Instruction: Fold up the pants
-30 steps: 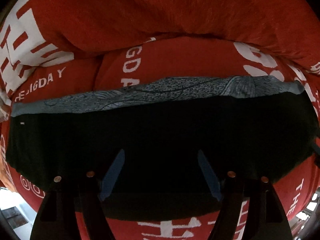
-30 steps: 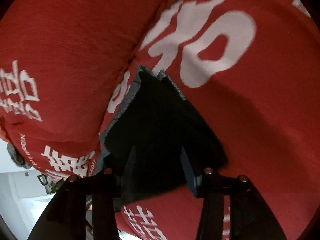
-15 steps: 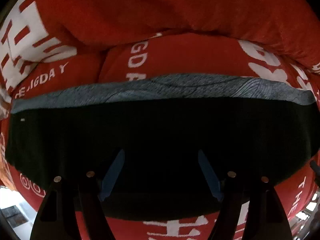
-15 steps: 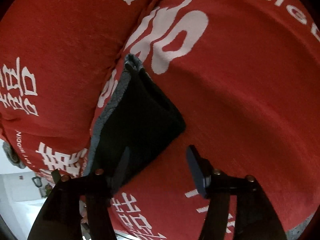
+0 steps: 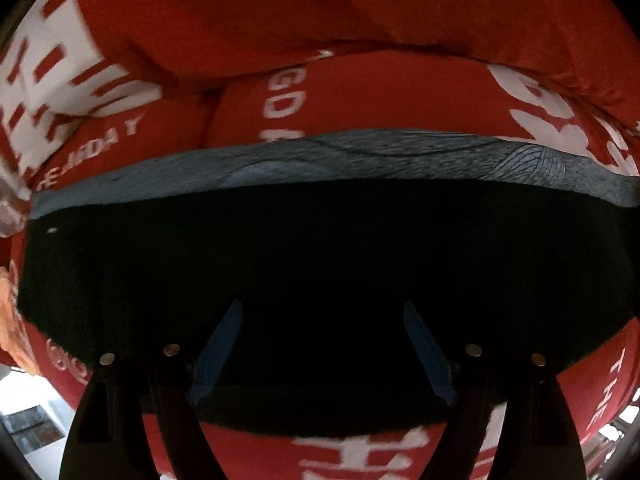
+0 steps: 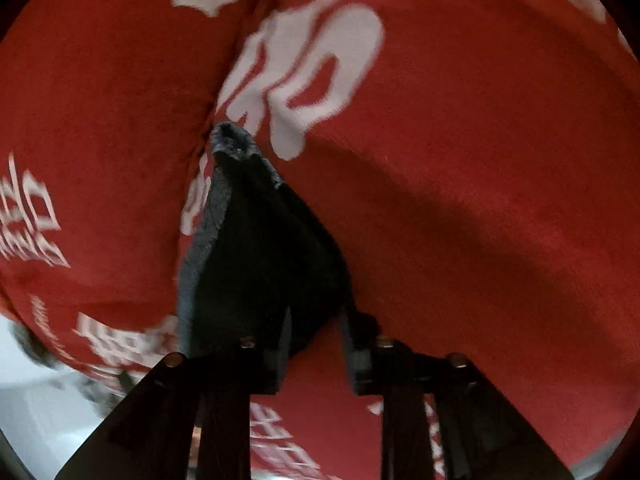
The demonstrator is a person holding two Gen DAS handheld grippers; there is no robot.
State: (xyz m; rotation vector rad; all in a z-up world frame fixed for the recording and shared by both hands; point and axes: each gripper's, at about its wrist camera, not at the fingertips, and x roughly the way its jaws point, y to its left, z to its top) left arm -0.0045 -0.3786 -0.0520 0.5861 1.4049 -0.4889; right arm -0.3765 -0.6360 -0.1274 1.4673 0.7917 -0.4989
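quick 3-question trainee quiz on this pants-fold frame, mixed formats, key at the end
1. True or false: the left gripper has its fingers spread wide over the black pants.
2. Multiple choice: in the right wrist view, what sits between the right gripper fingers? A) a white towel B) a corner of the black pants C) a belt
3. Fill in: the pants lie on a ____ blanket with white lettering.

Key: 1 true; 2 B; 3 red. The right jaws stand narrow around the corner, but whether they are clamped on it is not clear.
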